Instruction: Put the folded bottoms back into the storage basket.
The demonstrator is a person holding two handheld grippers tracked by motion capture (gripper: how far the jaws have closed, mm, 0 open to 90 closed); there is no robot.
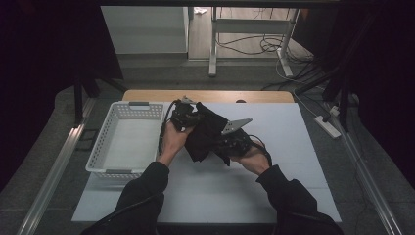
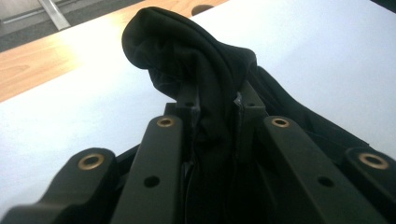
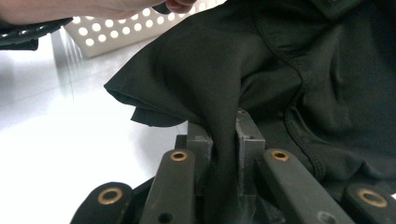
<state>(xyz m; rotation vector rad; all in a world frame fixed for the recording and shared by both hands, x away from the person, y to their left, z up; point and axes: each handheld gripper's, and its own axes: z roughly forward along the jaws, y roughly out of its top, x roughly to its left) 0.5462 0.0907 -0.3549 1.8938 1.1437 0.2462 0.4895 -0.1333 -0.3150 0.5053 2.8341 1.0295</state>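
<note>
The crumpled black fabric garment (image 1: 204, 132), clamped between the left gripper (image 2: 217, 109) and right gripper (image 3: 223, 128) above the white table (image 1: 274, 176), should be kept taut while carried to the white perforated plastic basket (image 1: 105, 139).

Both tongs apparently gripping black cloth (image 1: 204, 131) beside basket (image 1: 108, 142).

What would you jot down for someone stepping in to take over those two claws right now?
Left claw: shut on the black cloth, pinching a bunched fold.
Right claw: shut on the same cloth, at another fold.
The cloth hangs between both claws just above the white table, right of the white basket.
Done: cloth picked up by both claws.
Left: probably putting it into the basket, which looks empty.
</note>
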